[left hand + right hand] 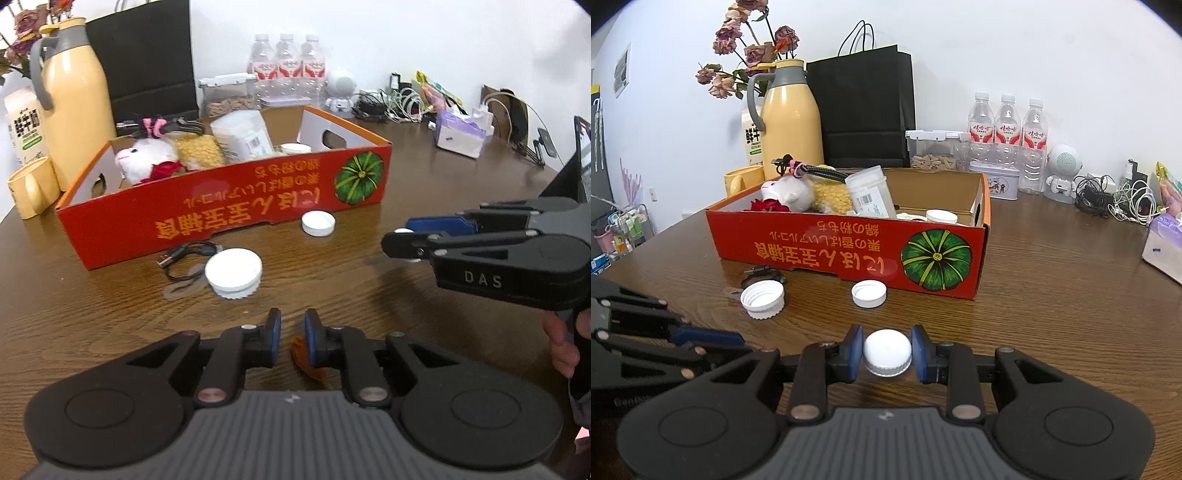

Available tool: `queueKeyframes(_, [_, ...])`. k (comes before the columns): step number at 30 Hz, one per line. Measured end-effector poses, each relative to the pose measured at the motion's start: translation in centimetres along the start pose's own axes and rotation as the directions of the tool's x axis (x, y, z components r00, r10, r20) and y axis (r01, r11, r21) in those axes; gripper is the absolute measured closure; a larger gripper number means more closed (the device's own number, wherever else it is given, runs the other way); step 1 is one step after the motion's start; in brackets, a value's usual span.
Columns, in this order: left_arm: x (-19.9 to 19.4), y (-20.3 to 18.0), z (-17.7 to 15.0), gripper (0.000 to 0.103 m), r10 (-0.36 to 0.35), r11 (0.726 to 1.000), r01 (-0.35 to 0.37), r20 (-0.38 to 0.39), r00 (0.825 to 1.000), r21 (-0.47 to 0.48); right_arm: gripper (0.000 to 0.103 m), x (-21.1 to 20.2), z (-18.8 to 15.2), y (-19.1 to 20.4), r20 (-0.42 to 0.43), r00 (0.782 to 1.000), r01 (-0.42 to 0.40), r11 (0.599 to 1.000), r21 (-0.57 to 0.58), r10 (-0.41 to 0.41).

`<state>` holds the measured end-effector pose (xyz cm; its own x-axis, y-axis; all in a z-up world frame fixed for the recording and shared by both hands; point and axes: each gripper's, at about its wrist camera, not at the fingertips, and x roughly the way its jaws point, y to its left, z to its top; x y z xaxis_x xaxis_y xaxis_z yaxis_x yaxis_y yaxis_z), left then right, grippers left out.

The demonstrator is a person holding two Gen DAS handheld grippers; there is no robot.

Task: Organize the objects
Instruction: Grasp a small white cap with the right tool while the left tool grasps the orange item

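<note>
Bare tabletop [1052, 314] beside red box [812, 251]

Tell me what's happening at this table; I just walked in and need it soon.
A person is tidying loose items with two handheld grippers. The right gripper has its fingers closed on a white screw cap, just above the wooden table. The left gripper is nearly closed beside a small orange scrap; whether it grips it is unclear. Two more white caps and a black cable lie in front of the red cardboard box.
</note>
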<state>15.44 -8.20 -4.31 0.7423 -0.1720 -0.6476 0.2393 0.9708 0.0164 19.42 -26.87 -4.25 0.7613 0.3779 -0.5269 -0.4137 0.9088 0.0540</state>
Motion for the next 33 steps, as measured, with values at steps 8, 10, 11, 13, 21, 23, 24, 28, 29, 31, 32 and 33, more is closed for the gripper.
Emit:
queueKeyframes(8, [-0.4, 0.3, -0.1, 0.038, 0.03, 0.999, -0.029, 0.006, 1.0, -0.016, 0.076, -0.1, -0.1, 0.1, 0.004, 1.0, -0.001, 1.0, -0.005, 0.001])
queueKeyframes(10, [-0.2, 0.4, -0.3, 0.033, 0.033, 0.999, -0.033, 0.0, 0.999, -0.02, 0.076, -0.1, -0.1, 0.1, 0.003, 1.0, -0.002, 1.0, -0.006, 0.002])
queueKeyframes(11, [-0.2, 0.4, -0.3, 0.033, 0.034, 0.999, -0.034, -0.005, 0.999, -0.021, 0.076, -0.1, -0.1, 0.1, 0.003, 1.0, -0.002, 1.0, -0.006, 0.002])
queueKeyframes(13, [0.1, 0.4, -0.5, 0.035, 0.038, 0.999, -0.038, -0.024, 0.999, -0.021, 0.076, -0.1, -0.2, 0.2, 0.003, 1.0, -0.003, 1.0, -0.007, 0.003])
queueKeyframes(21, [-0.3, 0.3, -0.8, 0.084, 0.013, 1.0, -0.014, -0.031, 0.999, -0.022, 0.076, 0.0, -0.2, 0.2, 0.001, 1.0, -0.003, 1.0, -0.007, 0.003])
queueKeyframes(23, [-0.3, 0.4, -0.7, 0.088, 0.01, 1.0, -0.011, -0.029, 1.0, -0.027, 0.076, 0.0, -0.2, 0.2, 0.001, 1.0, -0.003, 1.0, -0.007, 0.003])
queueKeyframes(24, [-0.4, 0.5, -0.7, 0.089, 0.009, 1.0, -0.01, -0.028, 1.0, -0.029, 0.076, 0.0, -0.2, 0.2, 0.002, 1.0, -0.003, 1.0, -0.007, 0.003])
queueKeyframes(28, [-0.8, 0.8, -0.8, 0.091, 0.011, 0.999, -0.011, -0.01, 1.0, -0.039, 0.076, 0.0, -0.2, 0.1, 0.0, 1.0, -0.003, 1.0, -0.007, 0.003])
queueKeyframes(29, [-1.0, 1.0, -0.8, 0.091, 0.013, 0.999, -0.013, -0.004, 1.0, -0.044, 0.076, 0.0, -0.2, 0.2, 0.0, 1.0, -0.002, 1.0, -0.008, 0.002])
queueKeyframes(31, [-1.3, 1.4, -0.7, 0.091, 0.014, 0.999, -0.014, 0.007, 1.0, -0.05, 0.076, 0.0, -0.2, 0.2, -0.001, 1.0, 0.0, 1.0, -0.009, 0.0])
queueKeyframes(32, [-1.4, 1.6, -0.7, 0.091, 0.017, 0.998, -0.016, 0.011, 1.0, -0.054, 0.076, 0.0, -0.2, 0.2, -0.001, 1.0, 0.0, 1.0, -0.009, 0.0])
queueKeyframes(33, [-1.5, 1.9, -0.7, 0.091, 0.018, 0.998, -0.018, 0.014, 1.0, -0.059, 0.076, 0.0, -0.2, 0.1, -0.002, 1.0, 0.003, 1.0, -0.009, -0.003])
